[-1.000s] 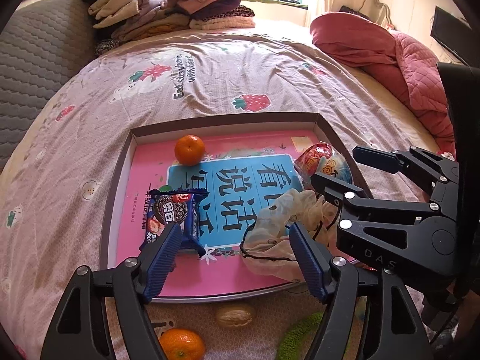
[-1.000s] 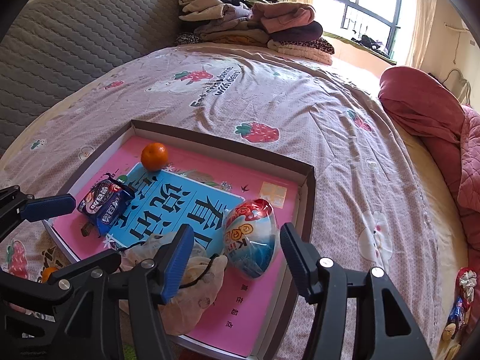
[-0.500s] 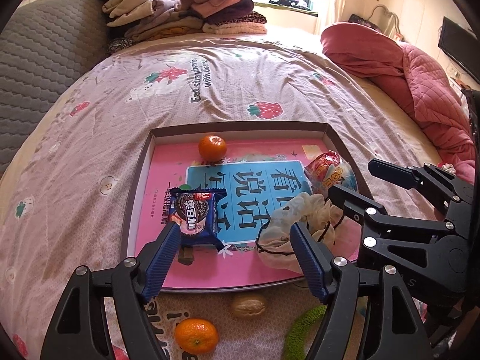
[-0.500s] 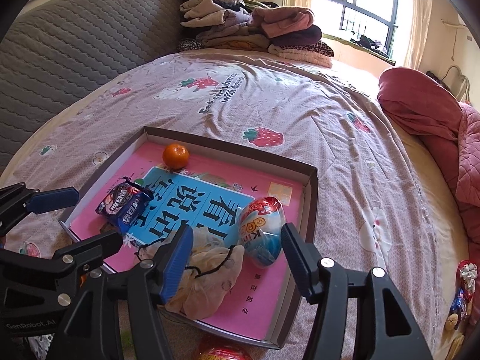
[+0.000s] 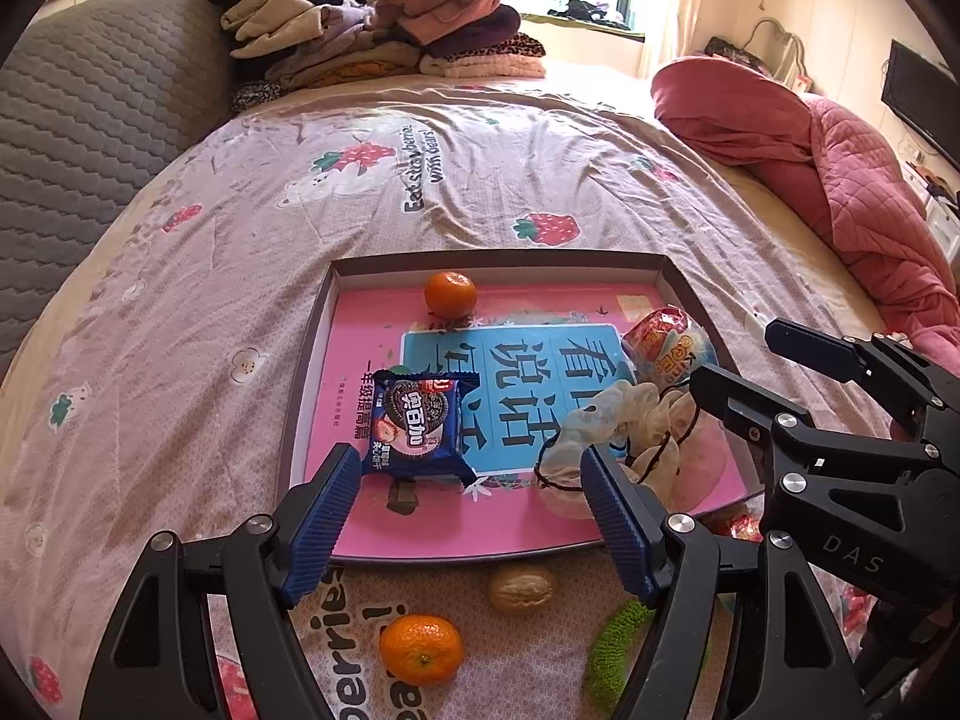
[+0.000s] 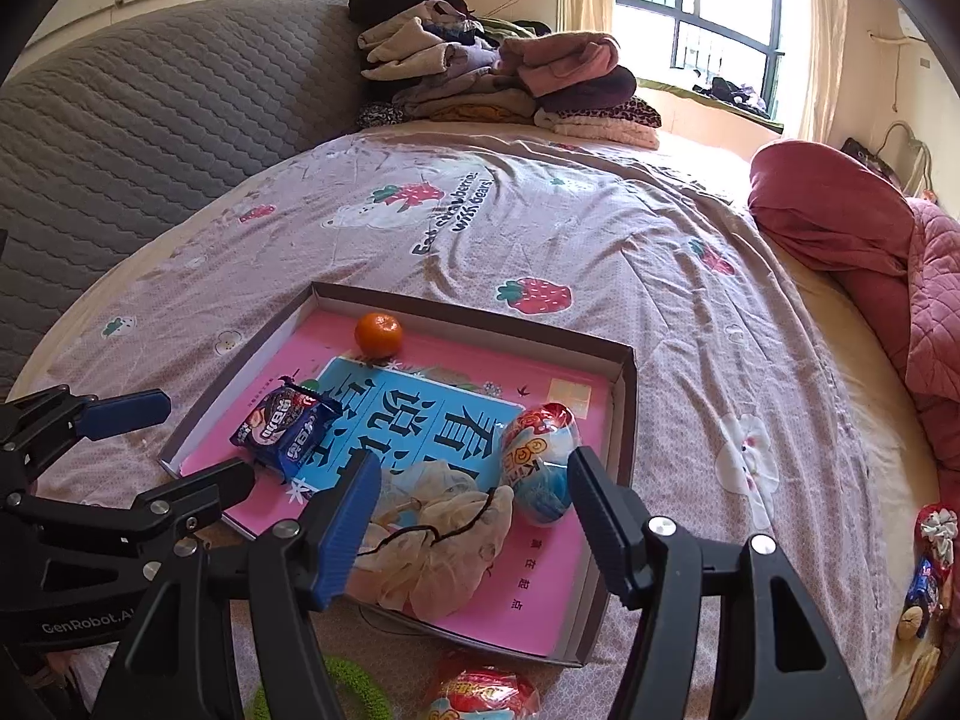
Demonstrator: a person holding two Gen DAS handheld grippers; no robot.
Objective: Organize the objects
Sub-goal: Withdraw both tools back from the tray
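Both grippers are above the near edge of the tray [image 5: 312, 372], jaws spread, nothing between them. The left gripper [image 5: 465, 516] is wide open over the cookie pack [image 5: 417, 426]. The right gripper [image 6: 474, 516] has just been opening more, w/ no thing held; the toy egg [image 6: 540, 462] and the cloth pouch [image 6: 432, 534] lie below it in the tray.

Already in the tray: a tangerine [image 5: 450, 294] near the far wall, the cookie pack at the near left, the pouch and the egg at the right side, touching each other.

Not yet in the tray, on the bedsheet [image 5: 180, 360] just before it: a second tangerine [image 5: 421, 649], a walnut [image 5: 519, 589], a green fuzzy thing [image 5: 612, 639] (a ring, in the right view) and a second egg [image 6: 483, 696].

Handling, my judgement:
- tangerine: light, round, soft skin; take across the middle w/ mild squeeze, it can roll on the soft sheet
- walnut: hard and small, bumpy shell, may slip out; close on its widest part
- green ring: soft and light; pinch one side of the loop, it will hang
- egg: probably thin plastic w/ glossy wrap, slippery; grip at the widest part, not at the tips

The sheet gives way under pressure, so come down low enough before closing
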